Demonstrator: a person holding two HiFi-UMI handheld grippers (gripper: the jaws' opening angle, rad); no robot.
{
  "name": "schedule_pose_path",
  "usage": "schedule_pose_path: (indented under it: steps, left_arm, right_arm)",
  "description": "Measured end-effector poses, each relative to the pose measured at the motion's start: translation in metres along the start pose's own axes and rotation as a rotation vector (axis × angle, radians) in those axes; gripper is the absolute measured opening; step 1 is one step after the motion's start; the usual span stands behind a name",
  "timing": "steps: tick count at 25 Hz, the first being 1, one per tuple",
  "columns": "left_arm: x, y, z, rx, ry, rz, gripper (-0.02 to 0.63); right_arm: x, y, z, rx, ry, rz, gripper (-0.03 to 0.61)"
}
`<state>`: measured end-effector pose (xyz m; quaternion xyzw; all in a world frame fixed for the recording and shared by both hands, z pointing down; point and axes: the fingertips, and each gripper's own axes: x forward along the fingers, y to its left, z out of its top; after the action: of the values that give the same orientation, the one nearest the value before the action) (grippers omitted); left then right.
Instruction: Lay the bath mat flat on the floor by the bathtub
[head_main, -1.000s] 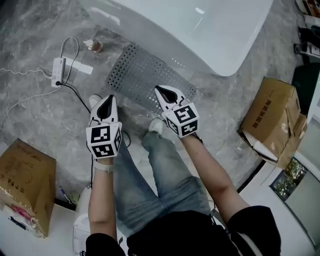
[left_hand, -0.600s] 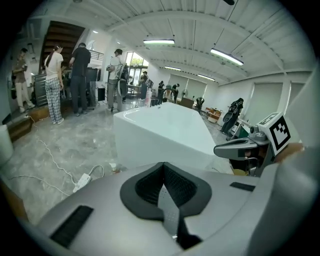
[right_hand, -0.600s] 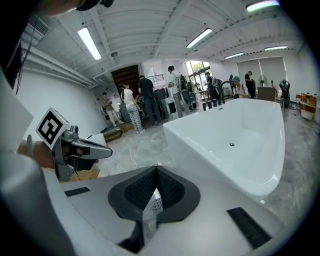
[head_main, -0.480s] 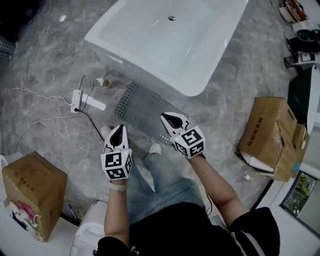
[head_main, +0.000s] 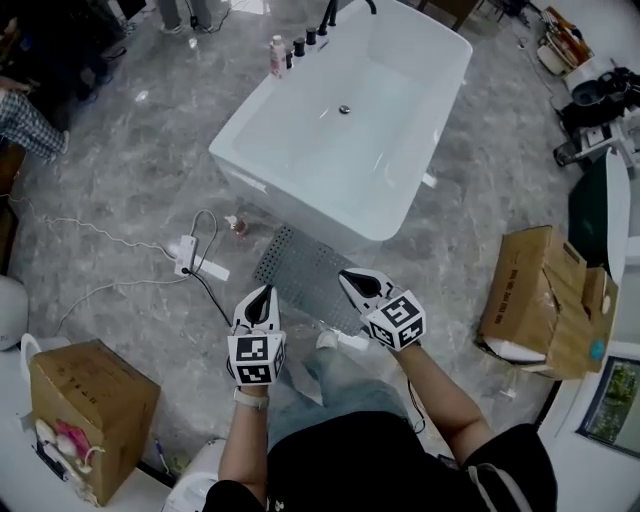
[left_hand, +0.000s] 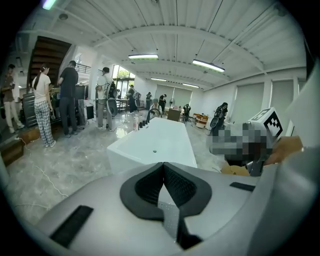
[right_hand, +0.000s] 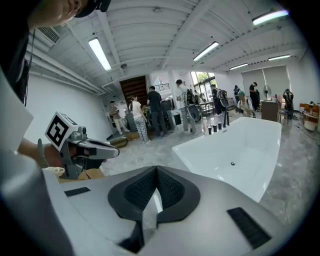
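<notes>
The grey perforated bath mat (head_main: 300, 268) lies flat on the marble floor against the near side of the white bathtub (head_main: 345, 125). Both grippers are held up in the air, well above the floor. My left gripper (head_main: 264, 296) hangs left of the mat, jaws shut with nothing between them. My right gripper (head_main: 350, 277) is over the mat's near right end and hides that corner; it is shut and empty too. The left gripper view shows closed jaws (left_hand: 163, 165) pointing at the tub (left_hand: 155, 142). The right gripper view shows closed jaws (right_hand: 156, 169) and the tub (right_hand: 240, 142).
A power strip (head_main: 187, 255) with cables lies left of the mat, and a small bottle (head_main: 238, 226) stands by the tub's corner. Cardboard boxes sit at right (head_main: 545, 295) and lower left (head_main: 90, 415). Bottles (head_main: 300, 45) line the tub's far rim. Several people stand beyond.
The view has pulled up and back, so the whole tub now shows. Both grippers have risen away from the mat, still shut. The mat stays flat on the floor.
</notes>
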<state>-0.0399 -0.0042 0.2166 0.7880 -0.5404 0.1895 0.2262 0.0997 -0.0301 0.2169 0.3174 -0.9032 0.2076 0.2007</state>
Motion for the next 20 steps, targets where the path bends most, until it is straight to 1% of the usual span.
schedule_pose_path:
  steps: [4,11,13,16,20]
  left_arm:
    - [-0.038,0.01,0.034,0.008,-0.021,-0.024,0.018]
    - [-0.095,0.024,0.087,0.075,-0.083,-0.063,0.018]
    - [-0.113,0.026,0.101,0.085,-0.104,-0.074,0.018]
    - [-0.136,0.028,0.128,0.094,-0.157,-0.092,0.018]
    - [-0.161,0.028,0.158,0.115,-0.229,-0.114,0.02]
  right_arm:
    - [-0.013,0.032,0.05,-0.017,-0.042,-0.013,0.026]
    - [-0.043,0.086,0.131,-0.067,-0.143,-0.045,0.026]
    - [-0.056,0.103,0.15,-0.088,-0.172,-0.056,0.026]
    - [-0.074,0.122,0.177,-0.119,-0.215,-0.076,0.026]
    - [-0.092,0.139,0.198,-0.143,-0.259,-0.096,0.026]
